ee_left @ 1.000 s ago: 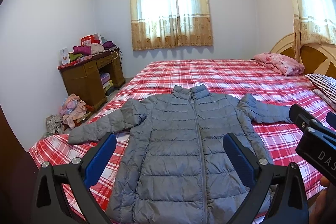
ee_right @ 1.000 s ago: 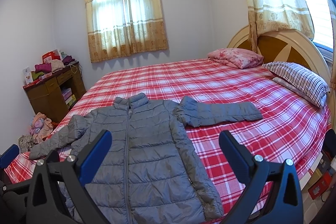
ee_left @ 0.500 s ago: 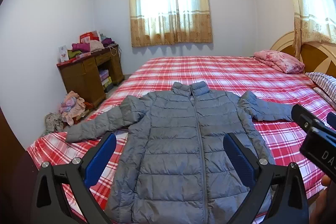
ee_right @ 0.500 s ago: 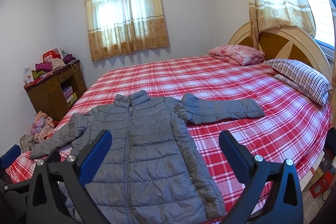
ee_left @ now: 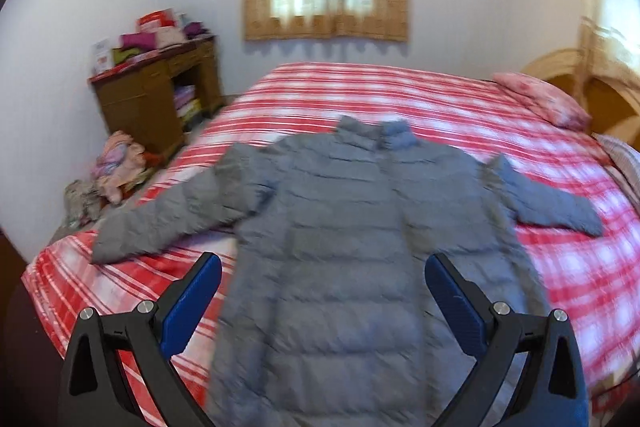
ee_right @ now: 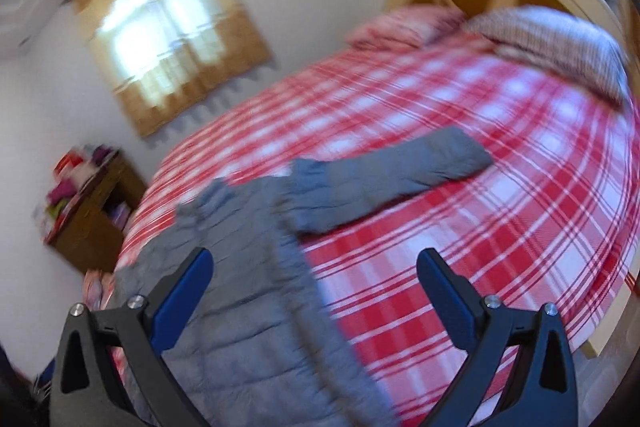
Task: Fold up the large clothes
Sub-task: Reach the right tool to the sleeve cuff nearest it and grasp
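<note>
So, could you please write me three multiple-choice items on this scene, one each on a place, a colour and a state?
1. Where does the jacket lie?
A. on the bed
B. on the desk
C. on the floor

2. What colour is the jacket?
A. red
B. grey
C. yellow

3. How does the left hand-held gripper stand?
A. shut on a sleeve
B. shut on the collar
C. open, holding nothing

Answers:
1. A, as it is spread flat on the plaid bed, sleeves out to both sides.
2. B, as its quilted cloth is grey against the red and white plaid.
3. C, as its blue fingers stand wide apart over the jacket with nothing between them.
</note>
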The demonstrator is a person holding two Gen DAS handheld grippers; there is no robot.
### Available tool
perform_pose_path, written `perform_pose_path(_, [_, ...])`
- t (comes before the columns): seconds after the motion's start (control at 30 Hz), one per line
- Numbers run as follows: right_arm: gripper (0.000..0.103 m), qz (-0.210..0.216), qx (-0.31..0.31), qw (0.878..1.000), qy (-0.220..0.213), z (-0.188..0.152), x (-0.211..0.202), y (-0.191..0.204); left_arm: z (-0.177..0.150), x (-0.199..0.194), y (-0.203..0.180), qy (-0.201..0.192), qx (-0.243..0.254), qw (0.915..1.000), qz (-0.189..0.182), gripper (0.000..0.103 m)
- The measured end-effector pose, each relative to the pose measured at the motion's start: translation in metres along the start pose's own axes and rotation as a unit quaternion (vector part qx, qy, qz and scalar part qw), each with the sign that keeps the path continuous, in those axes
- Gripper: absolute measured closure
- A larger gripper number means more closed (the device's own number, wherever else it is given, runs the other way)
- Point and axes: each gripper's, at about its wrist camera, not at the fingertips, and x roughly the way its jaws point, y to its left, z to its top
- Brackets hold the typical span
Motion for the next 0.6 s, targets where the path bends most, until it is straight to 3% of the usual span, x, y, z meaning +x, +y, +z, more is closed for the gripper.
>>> perform_pose_path(0.07, [0.003, -0.024, 0.037, 0.999, -0.005, 0.020, 0.027, -0.034, 0.006, 0.022, 0.016, -0.003, -0.011, 0.9998, 0.018, 0.001])
perform_pose_path(0.13, [0.015, -0.025, 0.078, 0.997, -0.006, 0.033, 0.049, -0.064, 0.008, 0.041, 0.026, -0.016, -0.014, 0.9995, 0.022, 0.001])
perform_pose_path(0.2, [0.015, -0.019, 0.137, 0.990, -0.011, 0.045, 0.075, -0.097, 0.008, 0.059, 0.035, -0.023, -0.013, 0.9992, 0.031, 0.001])
perform_pose_path(0.33, [0.017, -0.057, 0.220, 0.974, -0.003, 0.057, 0.131, -0.152, 0.007, 0.102, 0.049, -0.016, -0.012, 0.9979, 0.062, 0.001])
perform_pose_path(0.5, [0.024, -0.105, 0.259, 0.960, 0.014, 0.058, 0.184, -0.185, -0.003, 0.137, 0.062, 0.021, -0.063, 0.9970, 0.039, 0.001])
perform_pose_path(0.6, [0.024, -0.123, 0.265, 0.956, -0.016, 0.066, 0.195, -0.183, -0.010, 0.150, 0.066, 0.032, -0.095, 0.9942, 0.039, 0.001])
